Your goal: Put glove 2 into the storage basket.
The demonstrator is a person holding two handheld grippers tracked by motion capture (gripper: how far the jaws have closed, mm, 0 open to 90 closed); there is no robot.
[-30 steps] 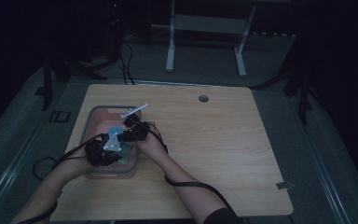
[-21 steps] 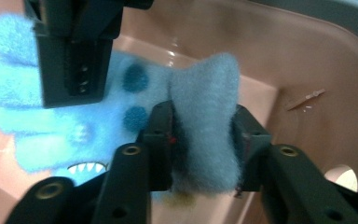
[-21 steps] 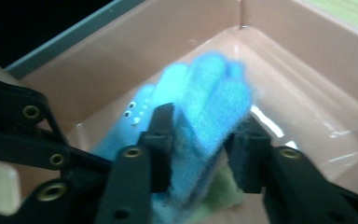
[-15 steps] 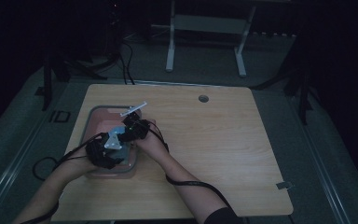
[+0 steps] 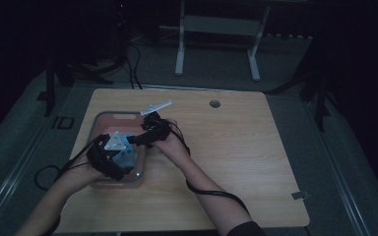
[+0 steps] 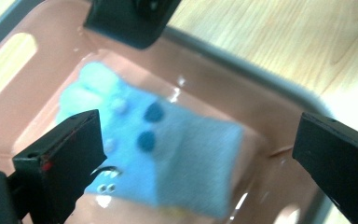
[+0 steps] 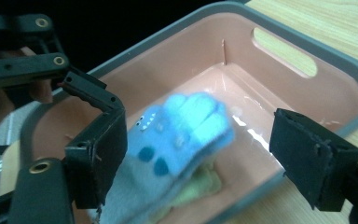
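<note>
Pink bin (image 5: 100, 121) near table's (image 5: 256, 162) left edge, blue sock (image 6: 168, 154) lying inside. Left gripper (image 5: 109, 156) over bin, jaws spread wide around sock, not clamped. Right gripper (image 5: 137, 139) at bin's right rim, jaws released. Table's right half bare.

Light-blue sock (image 6: 168, 154) – dark dots, crumpled, inside pink bin (image 7: 303, 88)

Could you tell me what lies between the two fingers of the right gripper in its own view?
In the right gripper view, a blue sock with darker dots lies between the open fingers, inside the pink tub, over something pale yellow-green.
</note>
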